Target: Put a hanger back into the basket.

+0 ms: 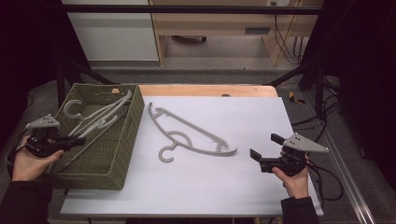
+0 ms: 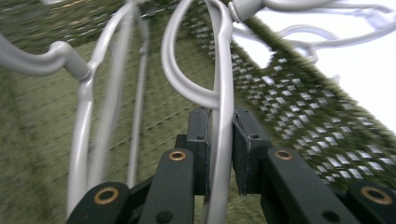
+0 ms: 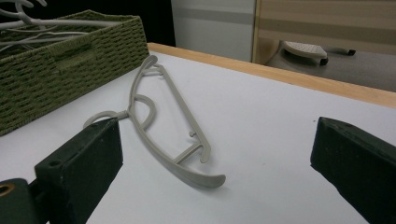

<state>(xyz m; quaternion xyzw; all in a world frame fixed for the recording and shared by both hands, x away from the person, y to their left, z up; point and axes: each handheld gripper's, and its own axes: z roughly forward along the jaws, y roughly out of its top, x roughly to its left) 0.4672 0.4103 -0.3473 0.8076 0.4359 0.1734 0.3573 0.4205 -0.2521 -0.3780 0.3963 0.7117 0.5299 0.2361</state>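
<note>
The green woven basket (image 1: 122,154) at the left of the table holds a heap of grey hangers (image 1: 100,116), some leaning on its far wall. One more hanger (image 1: 191,134) lies flat on the white sheet (image 1: 243,177) just beside the basket, with nothing in the way. The left gripper (image 1: 74,141) pinches a rod of a hanger in the basket (image 2: 223,140), while the right gripper (image 1: 266,147) hovers near the loose hanger's end, jaws spread wide and empty

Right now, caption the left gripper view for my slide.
Left gripper shut on a grey hanger inside the green woven basket.
</note>
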